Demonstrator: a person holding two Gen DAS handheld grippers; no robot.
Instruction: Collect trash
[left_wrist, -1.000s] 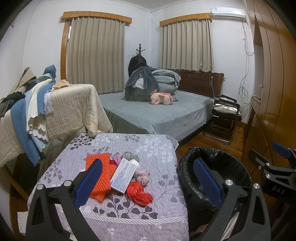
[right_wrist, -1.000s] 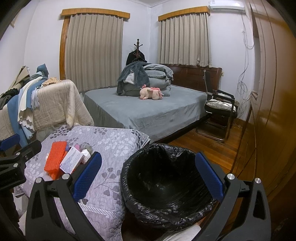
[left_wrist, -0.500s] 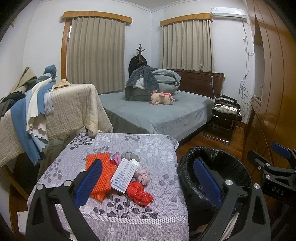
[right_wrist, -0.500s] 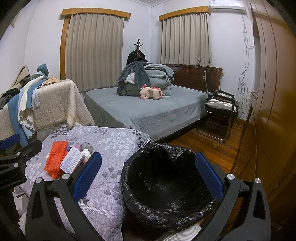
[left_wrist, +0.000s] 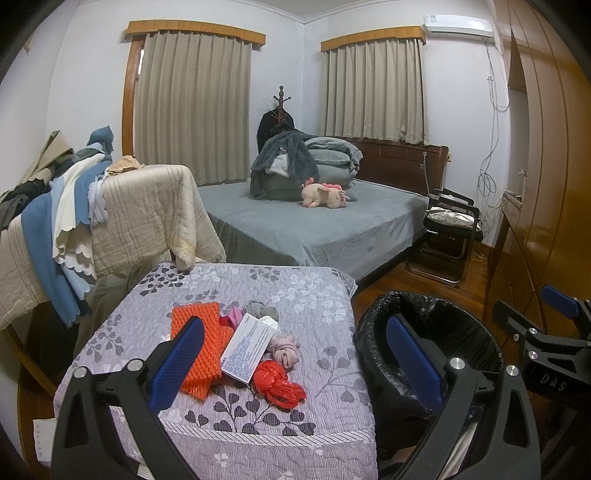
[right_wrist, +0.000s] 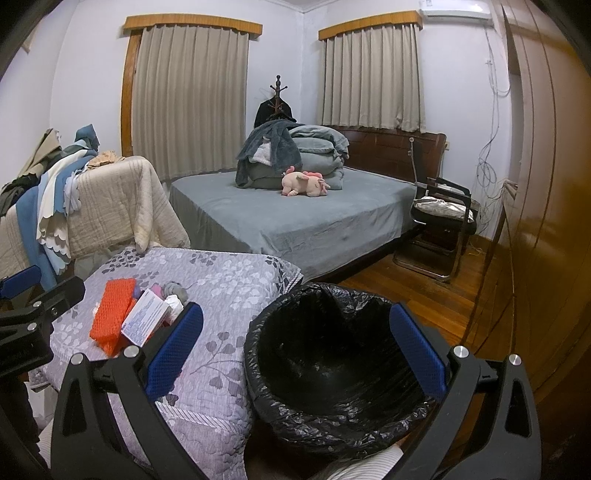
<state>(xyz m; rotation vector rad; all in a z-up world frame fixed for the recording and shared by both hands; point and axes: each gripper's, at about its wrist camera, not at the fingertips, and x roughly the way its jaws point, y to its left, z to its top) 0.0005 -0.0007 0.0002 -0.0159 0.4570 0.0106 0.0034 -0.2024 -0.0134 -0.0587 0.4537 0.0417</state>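
Observation:
A small heap of trash lies on a table under a grey floral quilt (left_wrist: 314, 295): an orange foam net (left_wrist: 197, 328), a white printed box (left_wrist: 248, 345), a red plastic bag knot (left_wrist: 279, 382), and pink and grey crumpled wads (left_wrist: 284, 347). A bin lined with a black bag (right_wrist: 332, 362) stands right of the table, with nothing visible inside. My left gripper (left_wrist: 295, 365) hovers open near the table's front edge, just short of the heap. My right gripper (right_wrist: 295, 354) is open over the bin's near rim. Neither holds anything.
A bed with a grey cover (left_wrist: 314, 221), folded blankets and a pink plush toy (left_wrist: 325, 195) fills the back. A chair draped with cloths (left_wrist: 110, 221) stands left, a folding chair (left_wrist: 450, 229) right, wooden wardrobe doors (right_wrist: 546, 184) far right.
Almost nothing moves. Both grippers stay open and hold their places, with only a slight drift of the views.

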